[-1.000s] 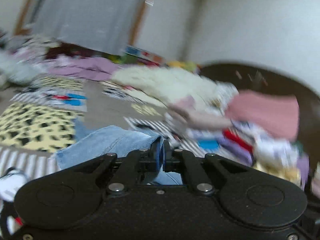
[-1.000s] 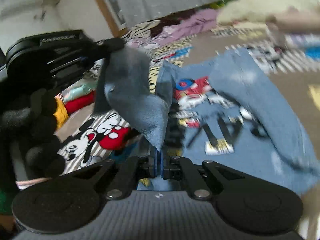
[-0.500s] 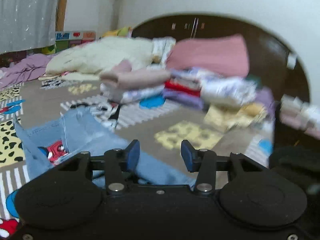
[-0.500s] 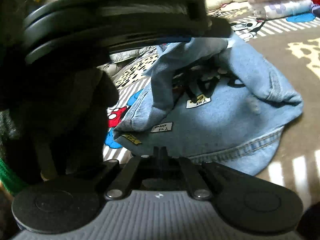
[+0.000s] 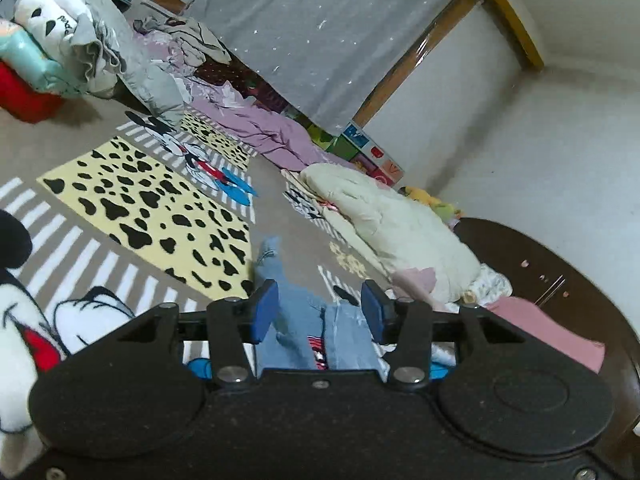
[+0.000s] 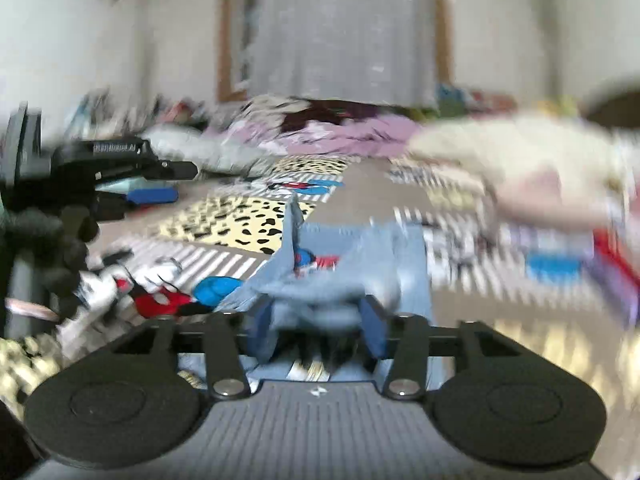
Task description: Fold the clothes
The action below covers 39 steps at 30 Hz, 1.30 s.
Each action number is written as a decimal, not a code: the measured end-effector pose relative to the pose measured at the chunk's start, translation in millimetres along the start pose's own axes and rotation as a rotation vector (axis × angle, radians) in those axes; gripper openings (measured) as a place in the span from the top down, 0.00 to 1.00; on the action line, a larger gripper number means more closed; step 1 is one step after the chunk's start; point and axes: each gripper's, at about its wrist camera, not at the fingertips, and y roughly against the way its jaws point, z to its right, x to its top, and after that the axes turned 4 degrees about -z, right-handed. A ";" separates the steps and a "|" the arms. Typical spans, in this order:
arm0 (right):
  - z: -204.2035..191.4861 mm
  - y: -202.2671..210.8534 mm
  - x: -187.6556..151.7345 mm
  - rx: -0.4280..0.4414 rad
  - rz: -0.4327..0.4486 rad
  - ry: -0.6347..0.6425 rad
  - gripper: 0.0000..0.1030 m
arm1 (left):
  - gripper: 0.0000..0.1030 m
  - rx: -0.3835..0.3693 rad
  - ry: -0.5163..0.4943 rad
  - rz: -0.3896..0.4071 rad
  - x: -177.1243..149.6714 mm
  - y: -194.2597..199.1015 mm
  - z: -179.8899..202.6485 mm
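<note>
A light-blue denim garment with a red and blue cartoon print lies crumpled on the cartoon-print bedsheet. My left gripper hovers just above it, open, its blue pads wide apart and holding nothing. In the blurred right wrist view the denim garment is bunched up in front of my right gripper. That gripper is also open, with a fold of cloth lying loosely between its fingers. The left gripper appears at the left of this view, raised off the bed.
A cream blanket and a stack of folded clothes sit to the right, in front of a dark wooden headboard. Purple bedding, a grey quilt and a plush toy lie at the back, in front of a grey curtain.
Both grippers were shut on the denim a second ago. The left one opened first, the right one opened just now, and the garment has dropped onto the bed. Both cameras have swung round.
</note>
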 end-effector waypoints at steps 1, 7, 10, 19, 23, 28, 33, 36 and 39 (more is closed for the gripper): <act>-4.9 -8.9 10.8 -0.020 -0.013 0.071 0.41 | 0.57 -0.004 -0.001 0.003 0.9 0.6 1.3; -28.3 -76.8 37.2 -0.062 -0.193 0.384 0.73 | 0.57 -0.011 0.011 0.000 6.0 5.0 -1.7; -19.2 -88.2 41.9 -0.037 -0.215 0.329 0.97 | 0.57 -0.006 0.008 -0.006 6.8 6.4 -3.7; 118.7 8.1 31.3 0.148 0.215 -0.405 0.96 | 0.57 0.078 -0.088 -0.210 -10.5 -20.1 -1.5; 179.1 3.6 -7.8 0.180 0.239 -0.637 0.96 | 0.58 0.159 -0.276 -0.321 -35.4 -40.0 19.6; 209.5 -29.9 -64.4 0.290 0.175 -0.866 0.96 | 0.65 0.193 -0.497 -0.453 -68.0 -53.0 38.4; 205.5 -38.1 -80.7 0.317 0.170 -0.849 0.96 | 0.73 0.244 -0.650 -0.559 -94.1 -49.5 37.9; 207.2 -34.0 -79.3 0.274 0.158 -0.813 0.96 | 0.73 0.259 -0.682 -0.575 -92.2 -42.2 35.8; 210.2 -26.4 -84.4 0.231 0.167 -0.844 0.91 | 0.73 0.255 -0.642 -0.573 -85.2 -42.2 33.2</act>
